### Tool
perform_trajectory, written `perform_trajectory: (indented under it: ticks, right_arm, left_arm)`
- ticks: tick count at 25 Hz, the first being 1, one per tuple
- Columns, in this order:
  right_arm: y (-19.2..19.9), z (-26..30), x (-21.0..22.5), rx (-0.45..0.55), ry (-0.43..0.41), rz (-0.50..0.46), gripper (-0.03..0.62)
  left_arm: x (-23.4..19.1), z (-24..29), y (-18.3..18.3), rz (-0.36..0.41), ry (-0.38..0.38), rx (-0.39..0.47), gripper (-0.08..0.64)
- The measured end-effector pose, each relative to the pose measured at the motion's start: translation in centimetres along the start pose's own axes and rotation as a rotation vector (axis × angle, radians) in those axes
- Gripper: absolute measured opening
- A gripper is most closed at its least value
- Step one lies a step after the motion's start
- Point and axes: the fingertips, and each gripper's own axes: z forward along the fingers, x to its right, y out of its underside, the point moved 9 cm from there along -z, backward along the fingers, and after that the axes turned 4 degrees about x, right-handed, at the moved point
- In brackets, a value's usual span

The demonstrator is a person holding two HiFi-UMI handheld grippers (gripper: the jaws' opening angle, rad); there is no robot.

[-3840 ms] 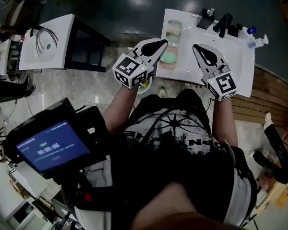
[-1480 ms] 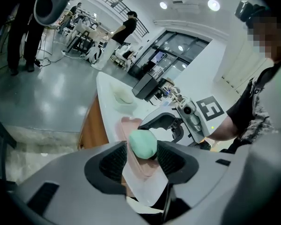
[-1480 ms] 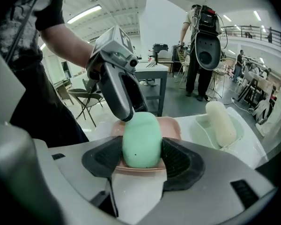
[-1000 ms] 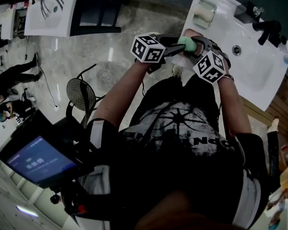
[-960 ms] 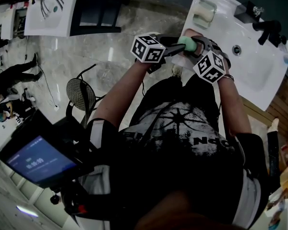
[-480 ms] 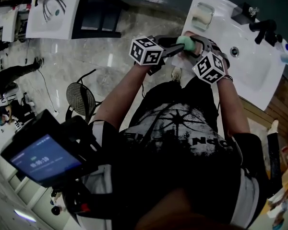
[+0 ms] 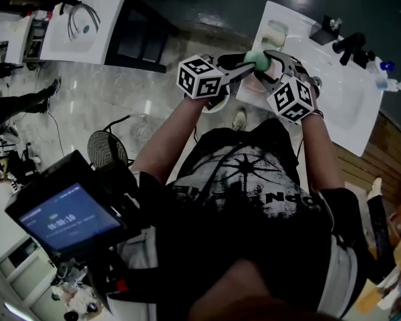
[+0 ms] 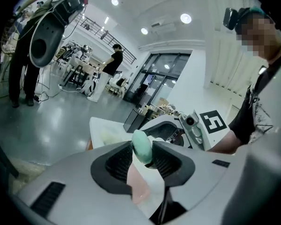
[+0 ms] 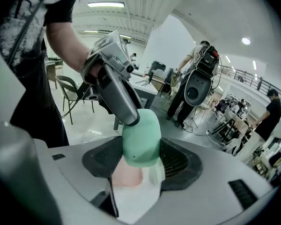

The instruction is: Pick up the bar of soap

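The bar of soap [image 7: 257,60], pale green, was seen raised clear of the pink dish [image 7: 256,87] and held in the air between the two grippers, over the edge of the white sink top [image 7: 351,116] nearest the person. The left gripper [image 8: 143,154] was noted pinched across the thin side of the bar. The bar stood upright between the ribbed pads with its rounded top showing above them, and the jaws had just been closing on it. The right gripper [image 9: 141,159] was noted clamped across the bar's broad width from the opposite side, both pads pressed to its flanks and most of the bar standing proud of the jaws. In the right gripper view, one jaw tip of the left gripper was seen laid against the upper left of the bar. The two grippers were brought nose to nose above the dish. The dish was seen beneath the bar in both gripper views, not touched by it. A black tap [image 7: 348,44] was recorded at the far side of the basin, well apart from the bar.
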Motion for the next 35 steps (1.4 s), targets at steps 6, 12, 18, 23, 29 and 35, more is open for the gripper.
perform_trajectory:
  ticks: [6, 12, 18, 23, 29, 35]
  right_arm:
    - [-2.8, -2.2, 0.7, 0.024, 0.076, -0.071, 0.259]
    - [-5.1, -4.0, 1.0, 0.05, 0.122, -0.111, 0.26]
    - [-5.9, -5.0, 0.8, 0.056, 0.159, -0.126, 0.26]
    - [-5.6, -5.9, 0.8, 0.046, 0.19, -0.116, 0.261]
    - [-4.1, -7.3, 0.8, 0.021, 0.239, -0.089, 0.261]
    - [-1.0, -8.5, 1.2, -0.011, 0.276, -0.061, 0.26]
  left_arm:
    - [2.0, -1.3, -2.7, 0.099, 0.005, 0.077, 0.141]
    - [3.6, -2.7, -4.5, 0.148, 0.011, 0.144, 0.14]
    - [4.5, -3.1, -5.2, 0.182, 0.023, 0.155, 0.14]
    - [5.0, -2.3, -5.6, 0.198, 0.048, 0.148, 0.14]
    - [5.6, -0.3, -5.5, 0.209, 0.103, 0.13, 0.138]
    - [5.9, 3.3, -4.7, 0.218, 0.158, 0.11, 0.138]
